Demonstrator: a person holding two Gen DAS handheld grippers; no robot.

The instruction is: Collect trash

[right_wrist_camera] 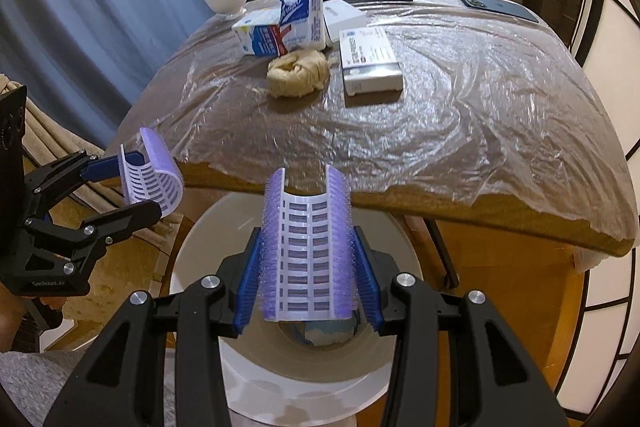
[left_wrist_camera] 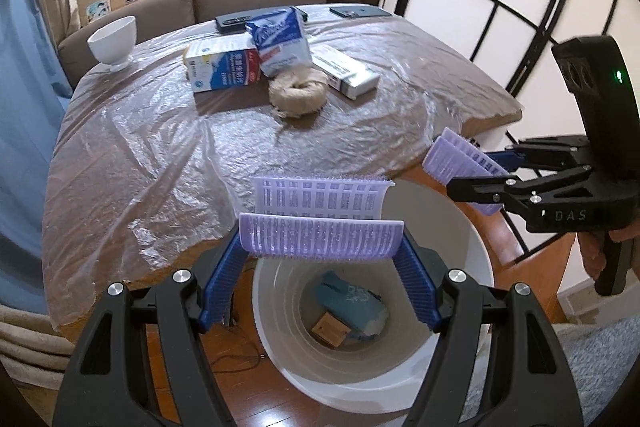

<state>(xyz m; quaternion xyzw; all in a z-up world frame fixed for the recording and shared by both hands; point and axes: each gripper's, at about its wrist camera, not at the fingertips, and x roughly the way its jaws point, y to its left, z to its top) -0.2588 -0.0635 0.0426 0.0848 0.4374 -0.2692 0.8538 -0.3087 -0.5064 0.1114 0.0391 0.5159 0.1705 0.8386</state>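
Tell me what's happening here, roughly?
A person is clearing trash with two hand-held grippers. Each grips a purple curved comb piece: the left gripper holds one crosswise, the right gripper one lengthwise. Both are over the white bin beside the table; neither is released.

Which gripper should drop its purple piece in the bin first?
Probably the right gripper: its purple piece hangs over the bin, while the left gripper hangs near the rim.

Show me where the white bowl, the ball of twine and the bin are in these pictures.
white bowl (left_wrist_camera: 113, 37): left wrist view, on its outer side wall.
ball of twine (left_wrist_camera: 297, 95): left wrist view, on the front of the coil.
bin (left_wrist_camera: 476, 247): left wrist view, on its white inner wall.
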